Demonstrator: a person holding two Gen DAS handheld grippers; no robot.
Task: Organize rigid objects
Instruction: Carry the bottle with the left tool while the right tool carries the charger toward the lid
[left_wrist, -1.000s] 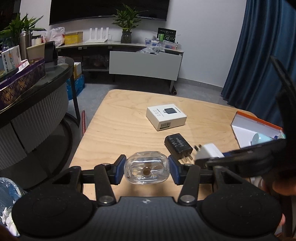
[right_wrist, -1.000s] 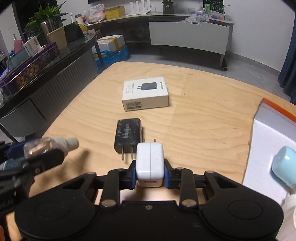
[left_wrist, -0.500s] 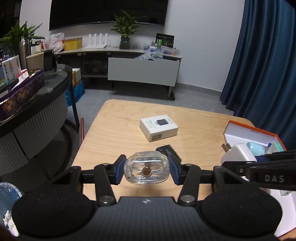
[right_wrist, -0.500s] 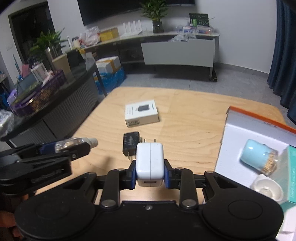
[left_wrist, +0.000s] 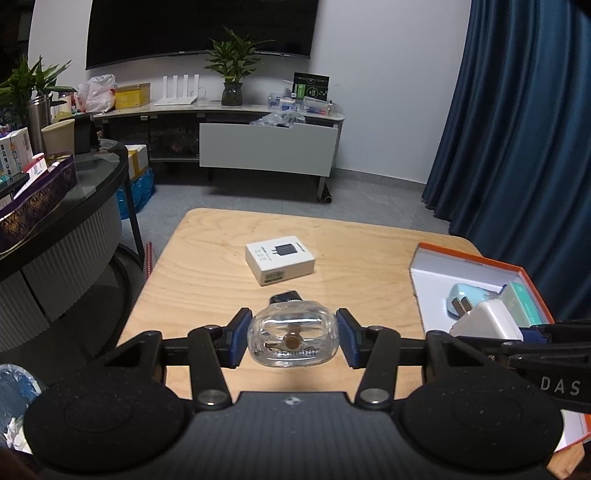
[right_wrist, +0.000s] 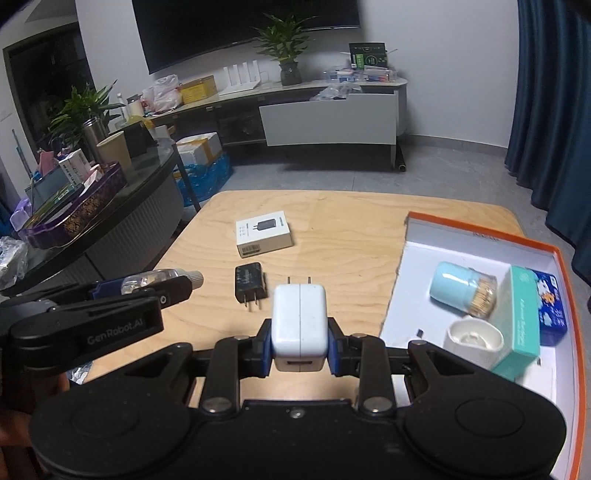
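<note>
Two grippers, both loaded and held above the table (right_wrist: 351, 229). Left gripper (left_wrist: 292, 338) is clamped on a clear bottle (left_wrist: 292, 339), its blue pads pressed to the sides; from the right wrist view the bottle's silver cap (right_wrist: 192, 277) pokes past the fingers, and the arm reads "GenRobot.AI". Right gripper (right_wrist: 300, 332) is closed tight on a white charger (right_wrist: 299, 321), prongs pointing away, USB port facing the camera; in the left view it sits over the tray's near-left part, arm lettered "DAS". Black charger (right_wrist: 250, 282) lies flat on the table, just in front of a white box (right_wrist: 264, 232) printed with a charger picture and barcode. Orange-rimmed tray (right_wrist: 480, 230) at right holds a blue toothpick jar (right_wrist: 461, 290) on its side, white cup (right_wrist: 472, 338), teal box (right_wrist: 517, 325), blue pack (right_wrist: 552, 306); their print is unreadable.
</note>
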